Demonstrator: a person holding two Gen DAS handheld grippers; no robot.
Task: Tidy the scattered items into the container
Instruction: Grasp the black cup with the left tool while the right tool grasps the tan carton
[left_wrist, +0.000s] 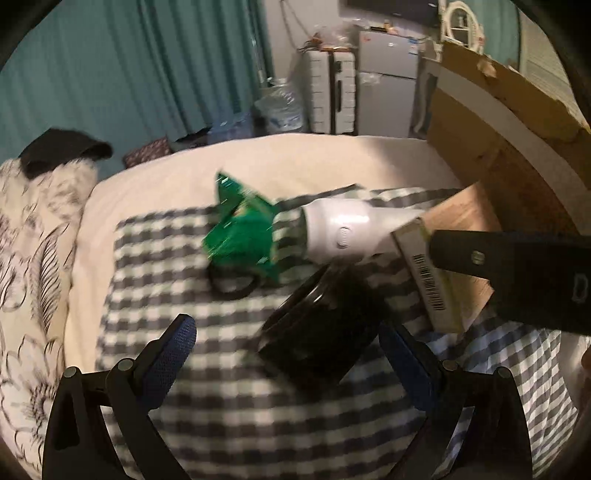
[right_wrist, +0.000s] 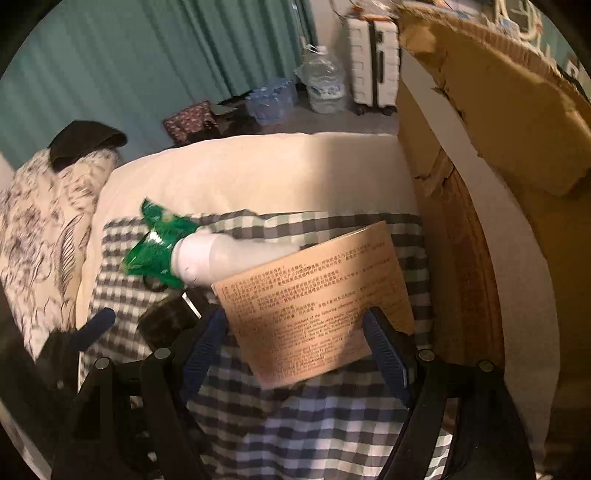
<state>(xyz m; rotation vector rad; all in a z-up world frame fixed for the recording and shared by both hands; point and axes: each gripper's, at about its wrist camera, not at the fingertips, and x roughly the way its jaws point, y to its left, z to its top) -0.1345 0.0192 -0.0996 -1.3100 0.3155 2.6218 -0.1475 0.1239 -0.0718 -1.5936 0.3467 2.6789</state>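
My right gripper is shut on a flat tan box with printed text, tilted above the checked cloth. In the left wrist view the same box shows its barcoded edge, and the right gripper reaches in from the right. My left gripper stands open with a dark jar lying between and ahead of its fingers, untouched. Further on lie a green snack bag, a white bottle and a black tape ring. A large cardboard container stands on the right.
The bed's cream sheet runs to the far edge. A flower-patterned quilt with a black cloth on it is heaped at the left. On the floor beyond are a water jug, a white suitcase and a small fridge.
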